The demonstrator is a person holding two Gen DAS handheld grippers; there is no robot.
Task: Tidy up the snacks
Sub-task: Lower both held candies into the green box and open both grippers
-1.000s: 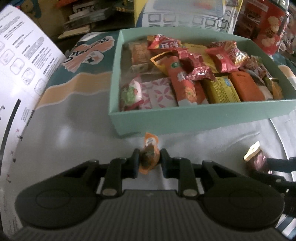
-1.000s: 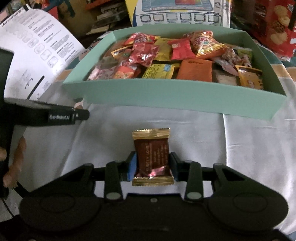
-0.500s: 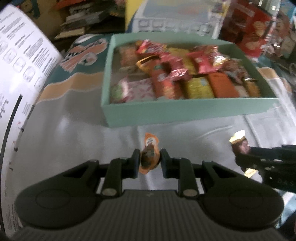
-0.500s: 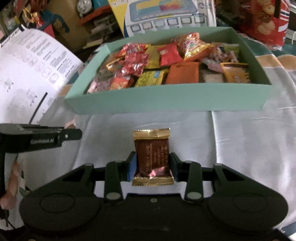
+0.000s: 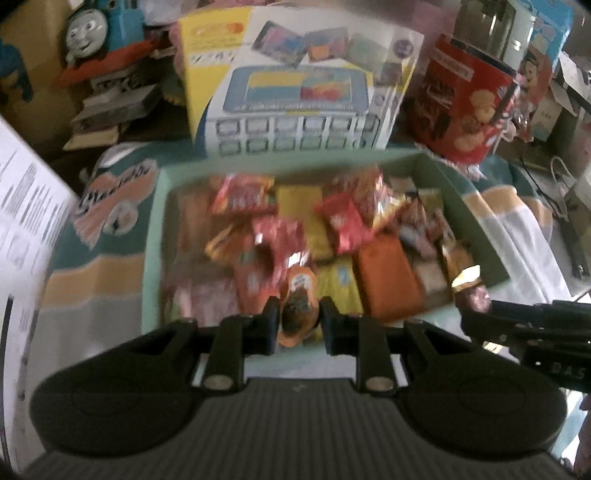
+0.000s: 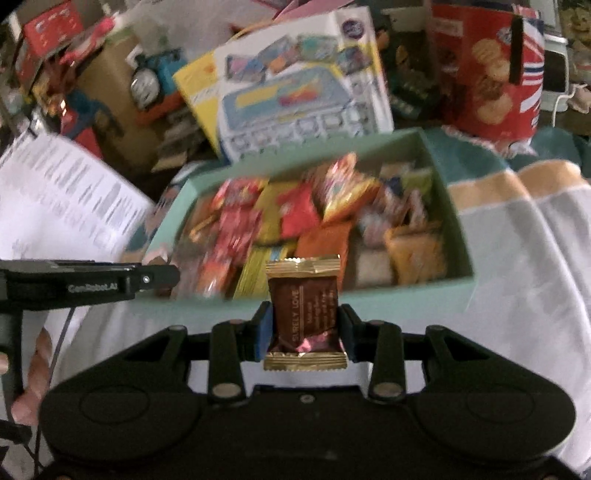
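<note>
A mint green box (image 5: 155, 236) (image 6: 454, 206) filled with several wrapped snacks lies on a cloth-covered table. My left gripper (image 5: 298, 317) is shut on a small orange snack packet (image 5: 298, 306), held over the box's near edge. My right gripper (image 6: 304, 325) is shut on a brown packet with gold ends (image 6: 303, 306), just before the box's near wall. In the left wrist view the brown packet (image 5: 471, 291) shows at the right, by the box's near right corner. The left gripper's finger (image 6: 88, 284) enters the right wrist view from the left.
Behind the box stand a toy laptop carton (image 5: 295, 99) (image 6: 295, 85), a red biscuit bag (image 5: 461, 103) (image 6: 491, 81) and a blue toy train (image 5: 99, 29). A white printed sheet (image 5: 26, 221) (image 6: 62, 199) rises at the left. A hand (image 6: 33, 376) grips the left tool.
Both grippers have risen and moved toward the box, each keeping its packet. The box now appears lower in both views, with more of the clutter behind it showing.
</note>
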